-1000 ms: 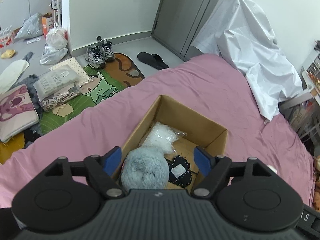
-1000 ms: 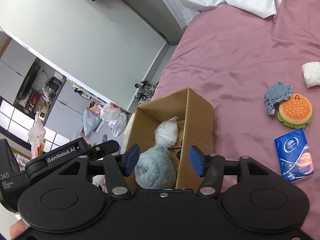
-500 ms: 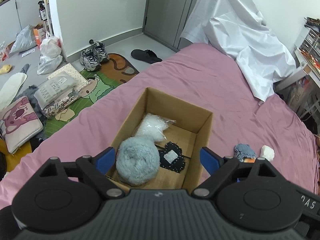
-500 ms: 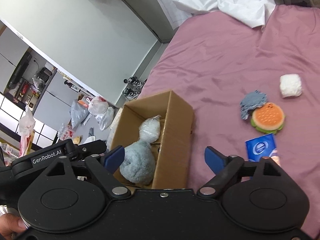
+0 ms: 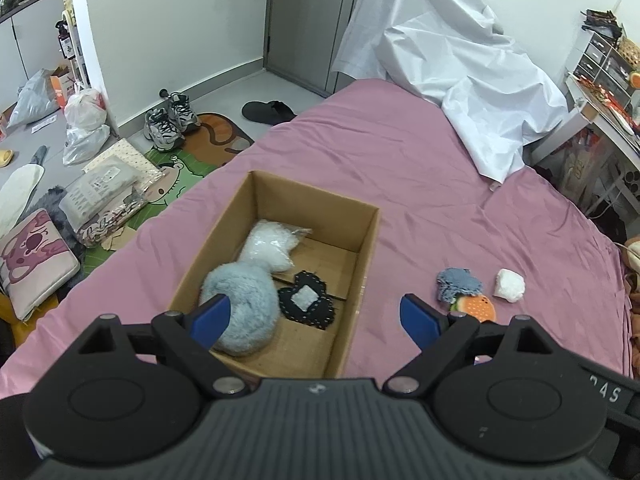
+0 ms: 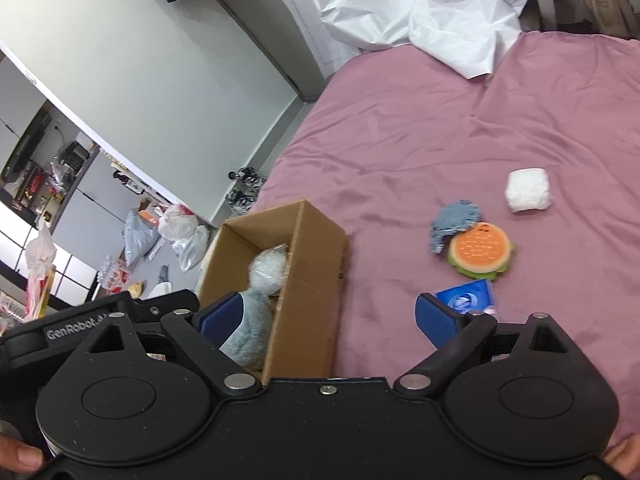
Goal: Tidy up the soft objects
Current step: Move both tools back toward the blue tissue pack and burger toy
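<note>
My left tongs (image 5: 316, 316) stand wide apart with nothing between the pads, hanging above the near end of the cardboard box (image 5: 362, 248). My right tongs (image 6: 330, 318) are nearly as wide and still spreading, empty too; they straddle the box's near right corner and the bare bedsheet beside it.

Inside the box lie a grey fluffy plush (image 5: 244, 308) at the near end, a clear bag of white stuffing (image 5: 268, 244) beyond it, and a black stitched patch (image 5: 306, 300) to the plush's right.

What is left to sort sits on the pink bed (image 6: 420, 132), all to the right of the box: a blue tissue pack (image 6: 468, 294) nearest, just beyond the right pad of my right tongs; a burger-shaped cushion (image 6: 480, 250) past it, overlapping a blue-grey knitted piece (image 6: 452, 222); and a white foam lump (image 6: 526, 190) farthest out.

I judge the right hand the nearer one to all four. The tissue pack's long side seems to run slantwise away from the tongs, though the pad hides part of it, so I would likely close across its short width.
</note>
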Demonstrator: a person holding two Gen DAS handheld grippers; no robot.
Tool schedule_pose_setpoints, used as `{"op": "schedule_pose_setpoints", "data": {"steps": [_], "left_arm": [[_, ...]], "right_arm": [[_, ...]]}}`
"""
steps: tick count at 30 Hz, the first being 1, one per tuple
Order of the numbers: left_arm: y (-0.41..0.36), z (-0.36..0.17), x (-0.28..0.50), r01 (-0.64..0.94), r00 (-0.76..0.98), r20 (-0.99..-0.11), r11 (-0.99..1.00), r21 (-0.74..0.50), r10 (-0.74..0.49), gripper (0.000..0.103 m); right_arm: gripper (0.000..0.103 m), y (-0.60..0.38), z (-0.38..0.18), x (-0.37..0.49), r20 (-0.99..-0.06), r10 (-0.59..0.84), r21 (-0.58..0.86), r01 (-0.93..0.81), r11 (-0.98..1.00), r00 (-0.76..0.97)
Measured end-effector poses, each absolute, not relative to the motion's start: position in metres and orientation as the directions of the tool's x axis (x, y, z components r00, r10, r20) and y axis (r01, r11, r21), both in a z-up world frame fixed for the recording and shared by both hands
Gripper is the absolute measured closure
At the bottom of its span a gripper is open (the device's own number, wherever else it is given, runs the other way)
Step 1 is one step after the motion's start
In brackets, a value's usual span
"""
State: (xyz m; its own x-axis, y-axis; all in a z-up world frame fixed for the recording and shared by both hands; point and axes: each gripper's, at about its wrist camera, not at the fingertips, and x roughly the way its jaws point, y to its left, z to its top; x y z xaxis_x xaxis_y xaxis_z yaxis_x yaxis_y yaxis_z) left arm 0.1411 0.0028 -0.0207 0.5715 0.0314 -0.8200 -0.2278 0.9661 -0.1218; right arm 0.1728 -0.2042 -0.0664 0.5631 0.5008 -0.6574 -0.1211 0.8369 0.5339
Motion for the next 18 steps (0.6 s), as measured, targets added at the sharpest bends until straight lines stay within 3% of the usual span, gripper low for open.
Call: {"op": "schedule_pose_setpoints", "data": {"steps": [18], "left_arm": [[-0.043,-0.012,0.146,-0.129,0.582,-0.813,0.987,-0.098,-0.005,0.012]], "right_arm": [[0.000,-0.262,-0.054,0.164,-0.662,0.426,0.486,-0.080,0.871,0.616]]}}
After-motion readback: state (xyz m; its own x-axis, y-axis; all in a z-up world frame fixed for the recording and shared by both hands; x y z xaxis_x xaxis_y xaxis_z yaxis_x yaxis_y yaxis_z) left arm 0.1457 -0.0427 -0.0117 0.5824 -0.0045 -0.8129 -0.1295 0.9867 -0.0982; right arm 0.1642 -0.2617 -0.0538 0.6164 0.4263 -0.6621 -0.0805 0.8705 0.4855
